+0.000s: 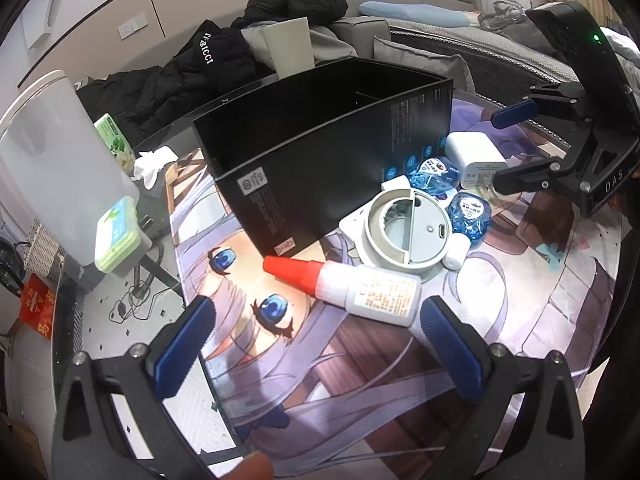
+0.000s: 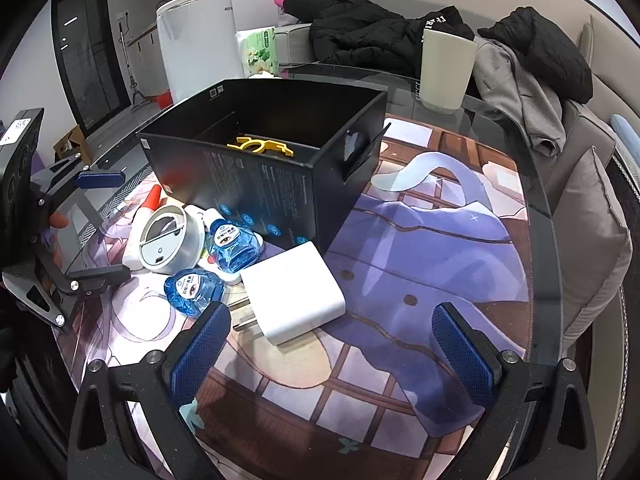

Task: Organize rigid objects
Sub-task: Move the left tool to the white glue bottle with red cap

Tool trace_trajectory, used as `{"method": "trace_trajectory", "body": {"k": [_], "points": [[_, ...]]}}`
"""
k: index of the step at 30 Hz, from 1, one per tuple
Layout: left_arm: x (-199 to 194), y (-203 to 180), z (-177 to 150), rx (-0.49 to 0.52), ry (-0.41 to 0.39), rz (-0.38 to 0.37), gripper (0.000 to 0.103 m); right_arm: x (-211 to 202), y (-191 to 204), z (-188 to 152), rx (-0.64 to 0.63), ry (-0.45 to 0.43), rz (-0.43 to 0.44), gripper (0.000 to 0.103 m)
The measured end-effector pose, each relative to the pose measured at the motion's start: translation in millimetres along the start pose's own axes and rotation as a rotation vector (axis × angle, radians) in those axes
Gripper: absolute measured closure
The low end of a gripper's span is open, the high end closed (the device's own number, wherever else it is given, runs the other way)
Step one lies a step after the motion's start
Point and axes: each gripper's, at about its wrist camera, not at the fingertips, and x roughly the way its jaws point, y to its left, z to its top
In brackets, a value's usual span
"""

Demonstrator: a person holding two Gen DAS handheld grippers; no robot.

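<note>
An open black box (image 1: 320, 140) (image 2: 260, 160) stands on the printed mat, with a yellow piece (image 2: 260, 146) lying inside. Beside it lie a white glue bottle with a red cap (image 1: 352, 284) (image 2: 154, 198), a round grey device (image 1: 408, 228) (image 2: 168, 240), two blue bottles (image 1: 434, 172) (image 2: 234, 242) (image 2: 192, 290) and a white charger (image 1: 474, 156) (image 2: 294, 292). My left gripper (image 1: 316, 344) (image 2: 100, 228) is open just short of the glue bottle. My right gripper (image 2: 332, 352) (image 1: 516, 148) is open, with the charger just ahead of its left finger.
A white cup (image 2: 446, 72) stands at the far side of the round glass table (image 2: 536, 184). A tissue pack (image 2: 260, 50) and a tall white appliance (image 2: 196, 40) sit behind the box. Dark coats (image 2: 360, 32) and cushions (image 2: 592, 220) lie on the sofa around the table.
</note>
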Motion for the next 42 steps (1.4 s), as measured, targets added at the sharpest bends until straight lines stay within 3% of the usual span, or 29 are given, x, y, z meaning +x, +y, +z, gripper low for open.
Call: {"method": "trace_trajectory", "body": {"k": [9, 15, 42], "points": [[14.3, 8.7, 9.6, -0.055, 0.026, 0.006, 0.0, 12.6, 8.8, -1.6, -0.03, 0.037, -0.028, 0.001], [20.7, 16.5, 12.3, -0.096, 0.032, 0.011, 0.0, 18.6, 5.9, 0.6, 0.014, 0.049, -0.019, 0.001], [31.8, 31.6, 13.3, -0.192, 0.071, -0.055, 0.0, 19.1, 6.3, 1.4, 0.01, 0.051, -0.013, 0.001]]}}
